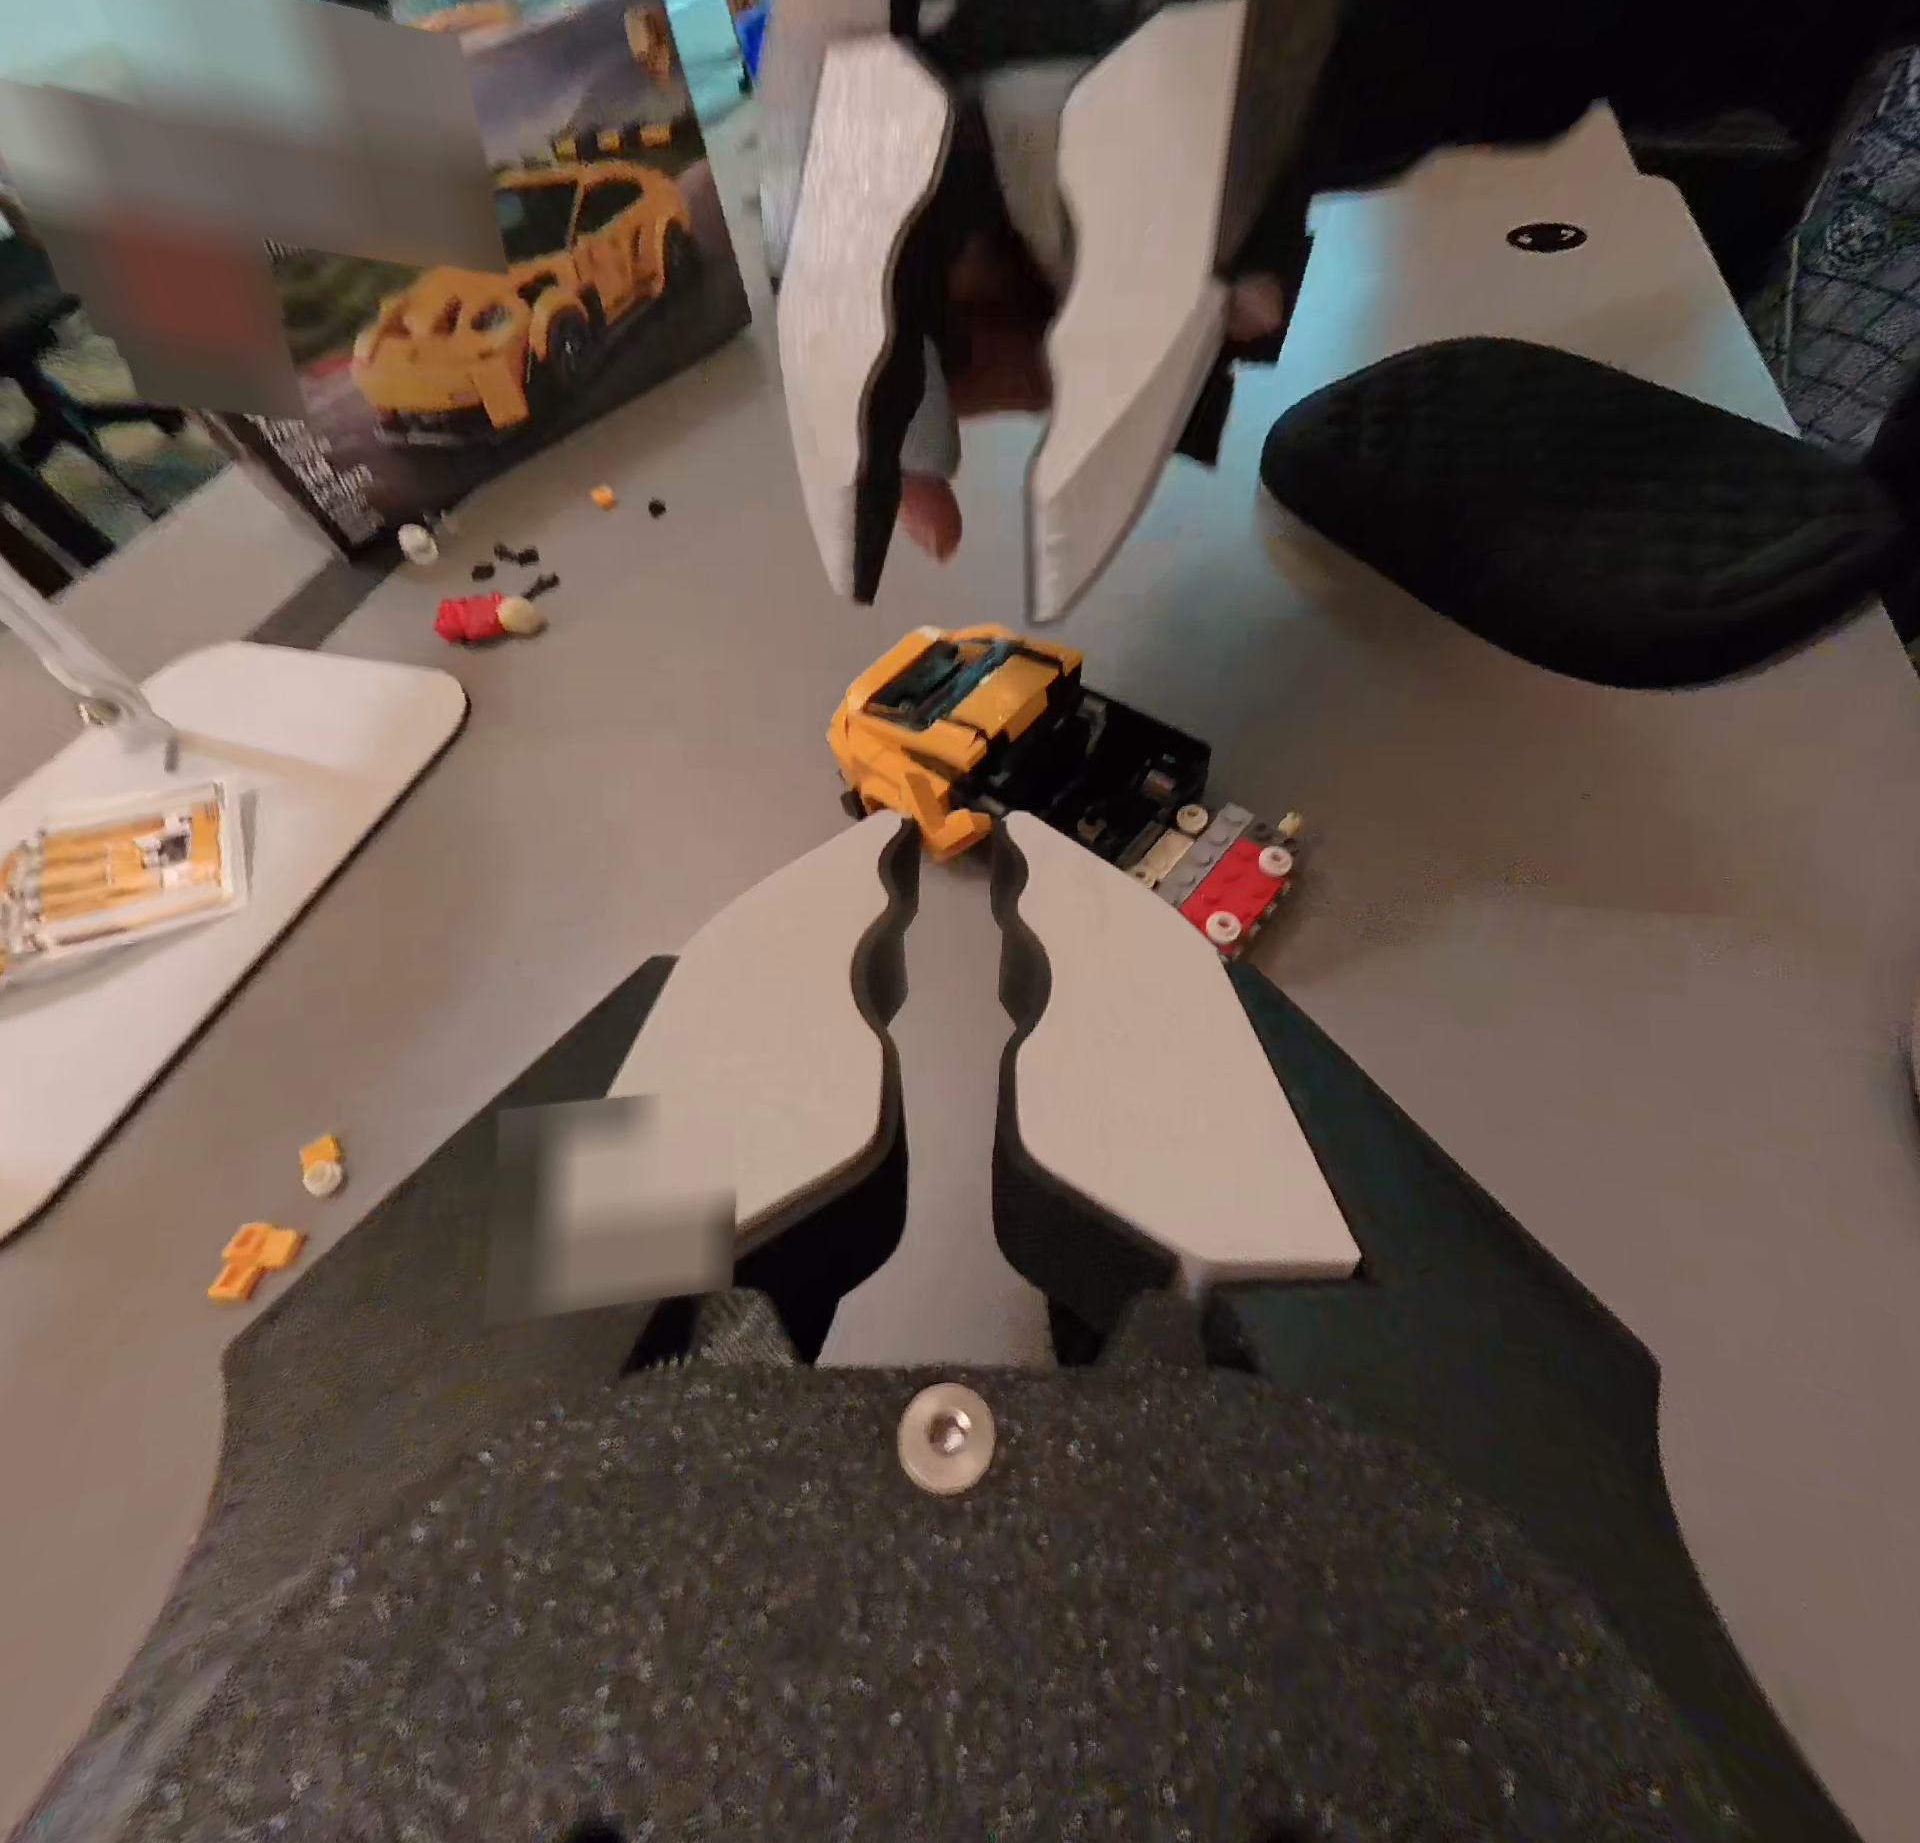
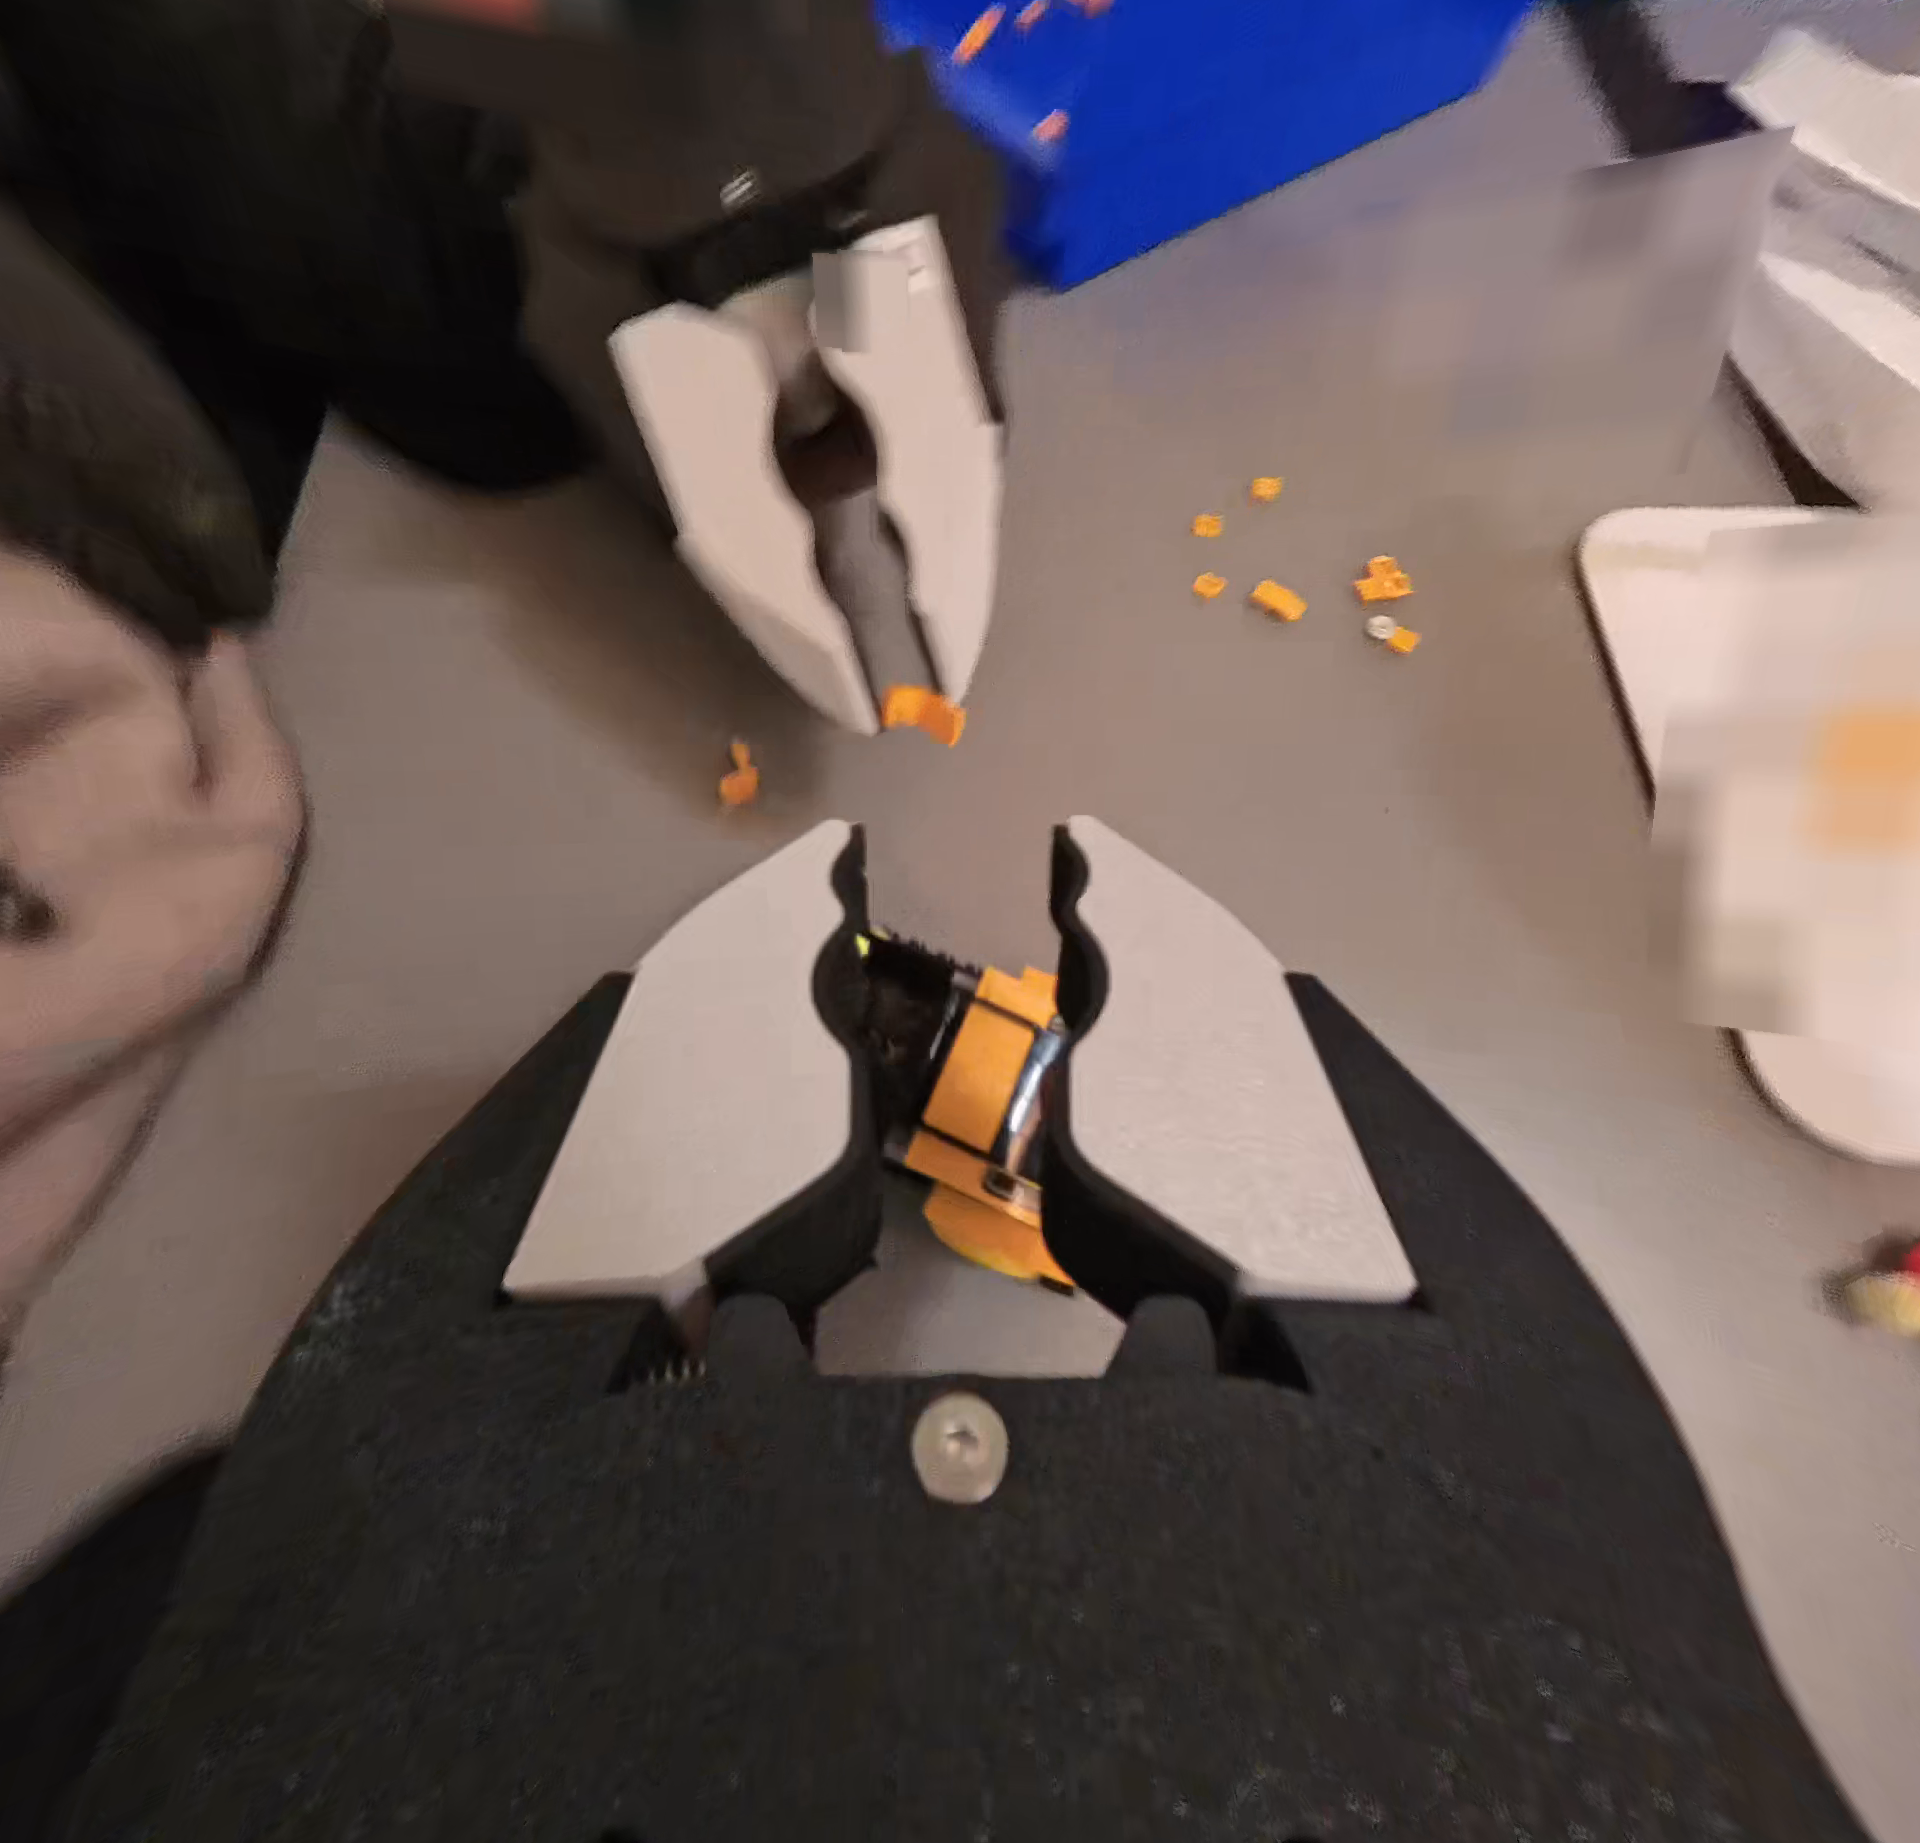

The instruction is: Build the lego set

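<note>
Left gripper: my fingers are narrow, pinching a small orange piece at the tips, just in front of the car.
Right gripper: my fingers stand partly apart, grasping nothing. They hover over the car, tips clear above its roof (in my own view it shows between them, blurred).
Car: yellow and black, on the grey desk between my two grippers.
Chassis: black, joined to the car's right side, with red and grey plates at its near end.
Figure: red, lying well left of the car.
Box: upright, far left behind the car.
Mat: white, left of the car.
Loose bits: orange, scattered on the desk apart from the car.
</note>
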A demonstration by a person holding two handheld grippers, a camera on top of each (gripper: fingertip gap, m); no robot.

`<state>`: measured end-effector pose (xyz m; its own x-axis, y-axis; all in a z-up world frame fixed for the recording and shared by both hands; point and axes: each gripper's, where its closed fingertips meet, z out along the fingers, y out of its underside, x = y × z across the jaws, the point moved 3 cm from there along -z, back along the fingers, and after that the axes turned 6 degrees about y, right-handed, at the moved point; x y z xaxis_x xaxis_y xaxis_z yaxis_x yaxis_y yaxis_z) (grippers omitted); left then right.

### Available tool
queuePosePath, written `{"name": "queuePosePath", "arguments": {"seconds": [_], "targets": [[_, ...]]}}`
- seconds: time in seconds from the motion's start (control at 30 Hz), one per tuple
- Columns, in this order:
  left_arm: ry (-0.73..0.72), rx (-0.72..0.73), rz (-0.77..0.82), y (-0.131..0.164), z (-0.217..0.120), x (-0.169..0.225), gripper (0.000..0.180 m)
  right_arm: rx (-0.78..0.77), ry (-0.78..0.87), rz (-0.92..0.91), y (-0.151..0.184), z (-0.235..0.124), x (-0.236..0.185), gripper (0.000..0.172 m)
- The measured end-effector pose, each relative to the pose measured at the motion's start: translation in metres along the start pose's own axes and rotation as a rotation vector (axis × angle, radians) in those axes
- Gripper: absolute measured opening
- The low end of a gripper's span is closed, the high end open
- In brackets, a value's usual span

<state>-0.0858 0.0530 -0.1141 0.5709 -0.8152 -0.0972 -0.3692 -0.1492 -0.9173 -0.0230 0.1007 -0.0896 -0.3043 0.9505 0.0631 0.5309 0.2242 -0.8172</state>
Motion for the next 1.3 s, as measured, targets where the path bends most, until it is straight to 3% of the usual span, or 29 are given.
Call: {"name": "queuePosePath", "arguments": {"seconds": [0.1,0.27,0.33,0.5,0.8,0.87,0.9,0.97,1.13,1.3], "targets": [[-0.071,0.061,0.097,-0.014,-0.001,0.005,0.013,0.100,0.033,0.253,0.000,0.004,-0.008,0.022],[-0.252,0.110,0.279,-0.035,-0.005,0.009,0.013,0.341,-0.063,0.718,-0.011,0.003,-0.029,0.026],[-0.304,0.113,0.327,-0.041,-0.005,0.011,0.013,0.421,-0.042,0.816,-0.016,0.001,-0.030,0.027],[-0.397,0.066,0.440,-0.042,-0.004,0.014,0.013,0.434,0.066,0.837,-0.019,0.000,-0.029,0.023],[-0.460,-0.005,0.579,-0.039,-0.001,0.017,0.013,0.382,0.084,0.819,-0.020,0.007,-0.029,0.011],[-0.417,0.001,0.535,-0.036,0.002,0.017,0.016,0.357,0.086,0.787,-0.016,0.008,-0.028,0.008],[-0.358,0.017,0.480,-0.035,0.004,0.018,0.026,0.353,0.092,0.753,-0.014,0.006,-0.026,0.008],[-0.224,0.065,0.296,-0.032,0.003,0.017,0.035,0.317,0.087,0.679,-0.010,0.001,-0.024,0.008],[0.098,0.222,-0.227,-0.033,-0.001,0.013,0.025,0.170,0.248,0.344,0.009,-0.004,-0.023,0.008],[0.126,0.132,-0.268,-0.025,0.016,0.023,0.016,0.036,0.348,0.124,0.024,0.013,-0.038,0.008]]}}
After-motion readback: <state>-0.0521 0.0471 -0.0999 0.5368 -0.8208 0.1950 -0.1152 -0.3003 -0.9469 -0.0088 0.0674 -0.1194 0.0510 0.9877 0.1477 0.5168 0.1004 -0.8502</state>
